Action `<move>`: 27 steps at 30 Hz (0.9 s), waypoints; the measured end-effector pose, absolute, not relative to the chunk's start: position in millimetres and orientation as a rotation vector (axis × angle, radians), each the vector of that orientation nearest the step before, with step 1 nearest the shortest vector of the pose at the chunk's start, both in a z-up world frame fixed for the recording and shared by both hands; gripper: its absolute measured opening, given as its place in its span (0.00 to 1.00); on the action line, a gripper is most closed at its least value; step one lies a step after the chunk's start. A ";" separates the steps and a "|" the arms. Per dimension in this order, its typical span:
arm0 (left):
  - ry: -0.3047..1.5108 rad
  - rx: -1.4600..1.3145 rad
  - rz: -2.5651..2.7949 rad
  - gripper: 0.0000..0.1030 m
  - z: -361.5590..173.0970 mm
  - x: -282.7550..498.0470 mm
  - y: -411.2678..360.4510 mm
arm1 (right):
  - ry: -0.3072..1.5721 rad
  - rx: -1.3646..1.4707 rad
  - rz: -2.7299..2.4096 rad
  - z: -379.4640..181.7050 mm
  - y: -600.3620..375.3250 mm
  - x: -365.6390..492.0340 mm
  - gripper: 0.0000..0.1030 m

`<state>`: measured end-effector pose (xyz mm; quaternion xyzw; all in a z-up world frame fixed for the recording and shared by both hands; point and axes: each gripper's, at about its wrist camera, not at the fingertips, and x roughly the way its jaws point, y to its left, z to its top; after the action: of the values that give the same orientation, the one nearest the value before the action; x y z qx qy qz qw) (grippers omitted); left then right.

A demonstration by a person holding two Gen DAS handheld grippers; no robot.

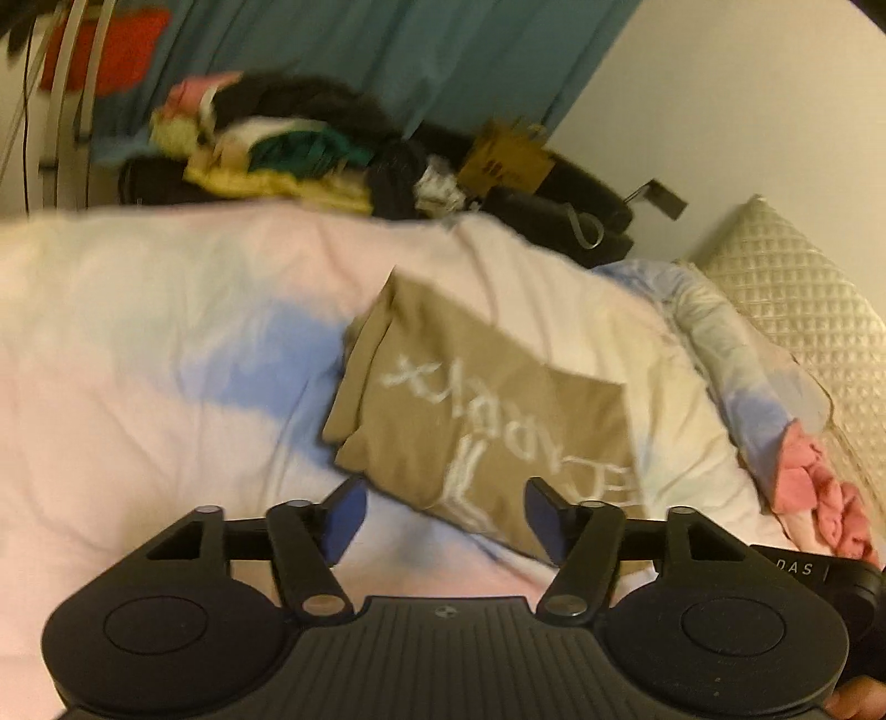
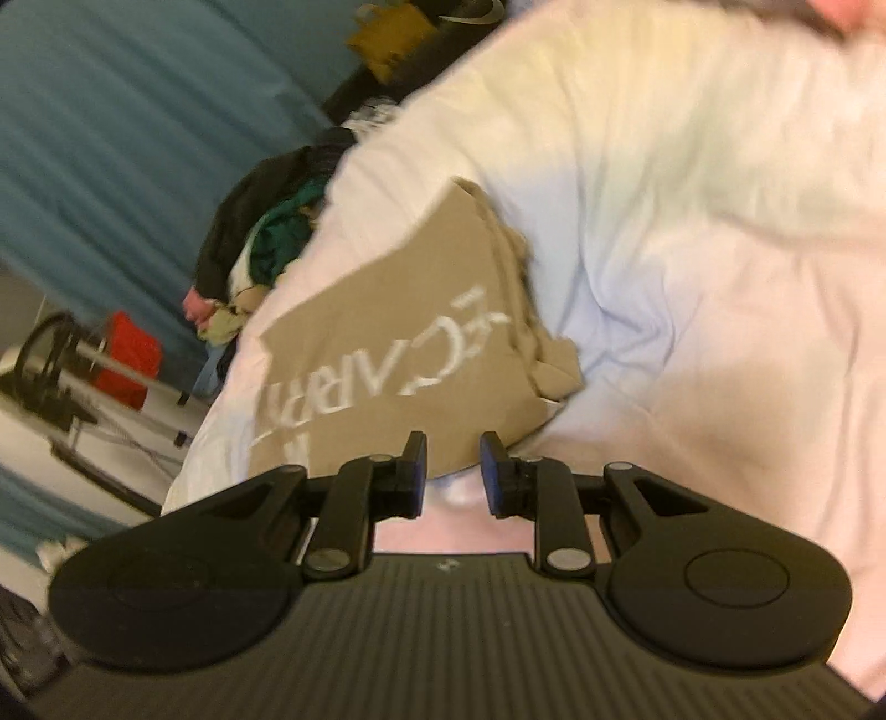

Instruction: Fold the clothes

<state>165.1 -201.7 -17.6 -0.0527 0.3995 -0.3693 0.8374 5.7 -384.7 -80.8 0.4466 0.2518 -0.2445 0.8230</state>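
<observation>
A tan T-shirt (image 1: 476, 399) with white lettering lies folded on a pastel pink, blue and cream duvet (image 1: 166, 343). My left gripper (image 1: 446, 515) hovers at the shirt's near edge, its blue-padded fingers spread wide with nothing pressed between them. In the right wrist view the same tan shirt (image 2: 398, 343) lies just beyond my right gripper (image 2: 454, 476). That gripper's fingers stand a narrow gap apart, and only bedding and the shirt's edge show through the gap. Both views are blurred.
A heap of dark, yellow and green clothes (image 1: 288, 149) sits past the bed's far edge in front of a teal curtain (image 1: 360, 50). A quilted cream pillow (image 1: 797, 310) and a pink garment (image 1: 819, 498) lie at the right. A metal rack (image 2: 83, 365) stands beside the bed.
</observation>
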 end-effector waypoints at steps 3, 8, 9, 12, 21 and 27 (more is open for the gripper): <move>0.778 -0.067 -0.797 0.76 17.1 136.9 -187.2 | 0.506 0.839 -0.502 -46.1 -365.4 -11.4 0.24; 0.664 0.001 -0.819 0.89 68.6 87.3 -156.2 | 0.445 0.669 -0.471 6.8 -323.2 -40.9 0.35; 0.629 0.006 -0.819 0.95 77.1 75.3 -146.2 | 0.421 0.648 -0.460 14.6 -315.0 -47.5 0.44; 0.541 0.029 -0.822 0.99 97.0 42.8 -119.4 | 0.340 0.588 -0.435 35.2 -290.5 -68.5 0.87; 0.393 0.079 -0.800 1.00 123.9 -26.3 -60.2 | 0.275 0.433 -0.429 40.7 -232.9 -95.7 0.86; 0.359 0.050 -0.772 1.00 117.8 -43.0 -33.7 | 0.218 0.346 -0.447 28.1 -207.3 -101.6 0.86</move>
<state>-43.0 -33.7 117.8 0.0243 0.1740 -0.3745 0.9104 -101.6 -207.3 28.1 0.1703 0.1075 -0.2202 0.9545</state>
